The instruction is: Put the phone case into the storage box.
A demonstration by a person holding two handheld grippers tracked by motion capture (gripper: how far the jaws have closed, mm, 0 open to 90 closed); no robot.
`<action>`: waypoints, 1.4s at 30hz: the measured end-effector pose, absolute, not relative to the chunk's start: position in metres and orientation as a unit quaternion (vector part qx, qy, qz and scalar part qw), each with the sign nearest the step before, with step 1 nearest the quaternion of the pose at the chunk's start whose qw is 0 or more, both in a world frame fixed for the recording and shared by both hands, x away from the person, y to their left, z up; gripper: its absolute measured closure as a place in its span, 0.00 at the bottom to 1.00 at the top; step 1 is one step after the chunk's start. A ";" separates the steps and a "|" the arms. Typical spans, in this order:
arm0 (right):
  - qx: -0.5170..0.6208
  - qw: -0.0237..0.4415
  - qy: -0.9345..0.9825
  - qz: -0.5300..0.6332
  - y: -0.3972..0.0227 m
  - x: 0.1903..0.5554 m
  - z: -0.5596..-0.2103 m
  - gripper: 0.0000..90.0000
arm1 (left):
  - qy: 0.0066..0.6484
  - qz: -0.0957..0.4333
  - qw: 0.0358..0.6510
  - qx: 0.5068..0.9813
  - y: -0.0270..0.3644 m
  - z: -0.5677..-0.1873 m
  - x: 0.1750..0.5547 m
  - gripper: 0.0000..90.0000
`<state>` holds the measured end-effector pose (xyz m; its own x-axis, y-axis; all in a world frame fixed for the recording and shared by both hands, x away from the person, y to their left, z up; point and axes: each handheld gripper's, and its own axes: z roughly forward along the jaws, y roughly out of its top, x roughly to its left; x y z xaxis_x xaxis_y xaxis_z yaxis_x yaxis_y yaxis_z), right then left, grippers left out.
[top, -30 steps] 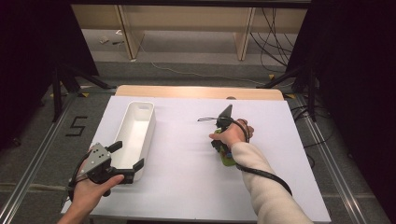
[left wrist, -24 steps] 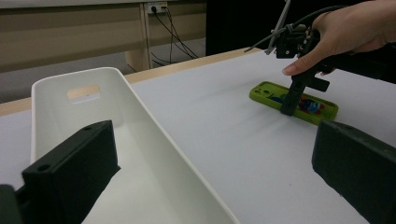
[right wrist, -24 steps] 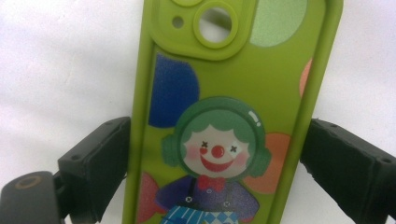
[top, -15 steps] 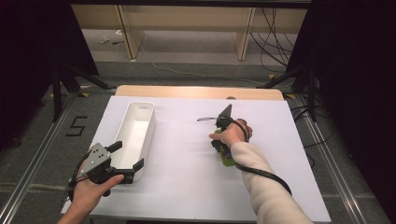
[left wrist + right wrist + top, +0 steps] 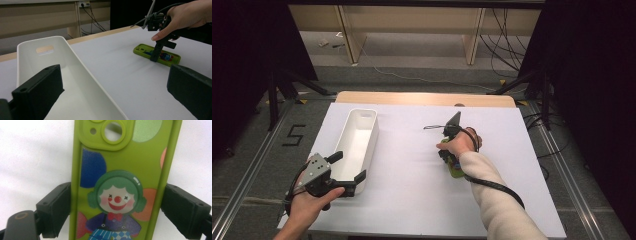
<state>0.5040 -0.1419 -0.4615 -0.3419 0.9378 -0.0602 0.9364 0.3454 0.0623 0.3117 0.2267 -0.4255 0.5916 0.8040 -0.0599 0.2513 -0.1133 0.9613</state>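
A green phone case (image 5: 120, 157) with a clown picture lies flat on the white table, right of the middle (image 5: 457, 171). My right gripper (image 5: 449, 161) points down onto it, and its jaws have just been closing a little. Both pads now touch the case's long sides (image 5: 116, 212). From the left gripper view the case (image 5: 142, 49) lies with that gripper (image 5: 156, 57) standing on it. My left gripper (image 5: 348, 166) hovers open at the near end of a long white bin (image 5: 362, 120), one jaw over the bin (image 5: 65, 45) and one over the table (image 5: 113, 100).
The bin is empty and lies lengthwise left of the middle. A wooden strip (image 5: 422, 98) edges the table's far side. Cables (image 5: 507, 45) and dark stands sit on the floor beyond. White tabletop (image 5: 407, 150) stretches between bin and case.
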 end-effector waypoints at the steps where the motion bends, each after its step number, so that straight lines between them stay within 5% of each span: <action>1: 0.572 0.042 0.819 0.009 -0.142 0.504 -0.461 0.16 | 0.375 0.251 0.550 0.703 0.227 -0.425 0.312 0.00; 42: 0.542 0.074 0.833 0.076 -0.154 0.497 -0.435 0.18 | 0.377 0.251 0.552 0.700 0.227 -0.425 0.311 0.00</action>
<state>0.4966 -0.1545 -0.4351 -0.4008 0.9152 -0.0411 0.8925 0.4002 0.2081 0.3113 0.2269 -0.4246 0.5894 0.8052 -0.0656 0.2505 -0.1050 0.9624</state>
